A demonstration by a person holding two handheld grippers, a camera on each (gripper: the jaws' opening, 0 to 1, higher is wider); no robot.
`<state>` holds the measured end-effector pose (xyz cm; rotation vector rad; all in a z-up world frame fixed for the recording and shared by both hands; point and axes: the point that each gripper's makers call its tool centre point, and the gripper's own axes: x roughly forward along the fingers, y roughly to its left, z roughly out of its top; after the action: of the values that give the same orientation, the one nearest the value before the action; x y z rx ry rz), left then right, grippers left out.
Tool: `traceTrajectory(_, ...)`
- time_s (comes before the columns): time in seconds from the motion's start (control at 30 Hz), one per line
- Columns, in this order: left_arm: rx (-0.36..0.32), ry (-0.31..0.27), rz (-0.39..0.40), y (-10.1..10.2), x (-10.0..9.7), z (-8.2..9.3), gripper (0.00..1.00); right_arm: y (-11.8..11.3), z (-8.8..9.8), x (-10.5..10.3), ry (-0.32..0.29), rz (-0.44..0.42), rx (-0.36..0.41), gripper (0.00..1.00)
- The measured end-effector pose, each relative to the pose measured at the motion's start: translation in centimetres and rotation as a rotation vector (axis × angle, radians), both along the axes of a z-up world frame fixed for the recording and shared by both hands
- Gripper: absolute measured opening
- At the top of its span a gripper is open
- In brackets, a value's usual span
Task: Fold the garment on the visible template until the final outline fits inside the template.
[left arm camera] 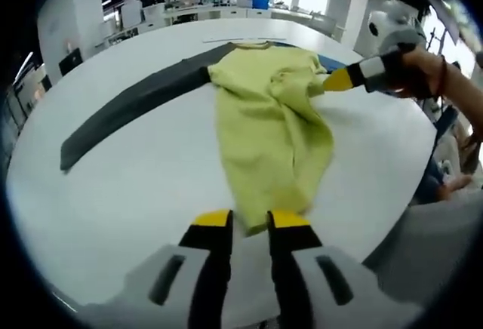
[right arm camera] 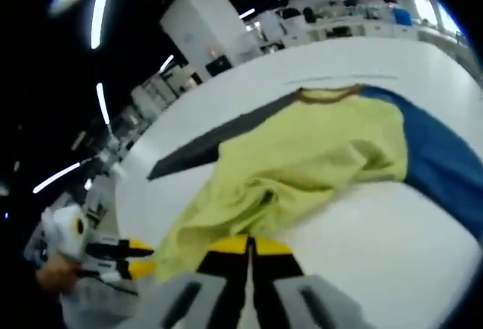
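Left gripper view: left claw (left arm camera: 250, 219) pinching garment (left arm camera: 273, 118) hem; table (left arm camera: 143, 186) white.

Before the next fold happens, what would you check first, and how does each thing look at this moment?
1. Left tool at the hem of the yellow-green garment: ok, tips at the edge; grip cannot tell.
2. Right tool on the cloth: ok, tips close together at the bunched fabric.
3. Garment flat: not ok, wrinkled and partly folded over.
4. Grey sleeve laid out straight: ok.
5. Blue sleeve in sight: ok in the right gripper view.
6. Template outline on the white table: cannot tell.
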<state>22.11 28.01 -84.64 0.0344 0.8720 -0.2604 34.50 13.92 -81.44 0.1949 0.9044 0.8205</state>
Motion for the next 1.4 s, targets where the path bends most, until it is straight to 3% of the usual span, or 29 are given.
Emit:
traceTrajectory(0.23, -0.002, 0.006, 0.017, 0.2, 0.2, 0.0, 0.04, -0.7, 0.1, 0.1, -0.016, 0.018, 0.005, 0.00)
traceTrajectory(0.37, 0.034, 0.005, 0.013, 0.7, 0.1, 0.2, 0.01, -1.7, 0.6, -0.5, -0.028, 0.029, 0.001, 0.00)
traceTrajectory(0.97, 0.046, -0.062, -0.003, 0.8, -0.2, 3.4, 0.00, -7.3, 2.1, -2.4, -0.062, -0.002, -0.032, 0.00)
traceTrajectory(1.4, 0.032, -0.067, 0.004, 1.0, -1.1, 3.9, 0.00, -11.0, 3.2, -4.0, -0.087, -0.040, -0.065, 0.00)
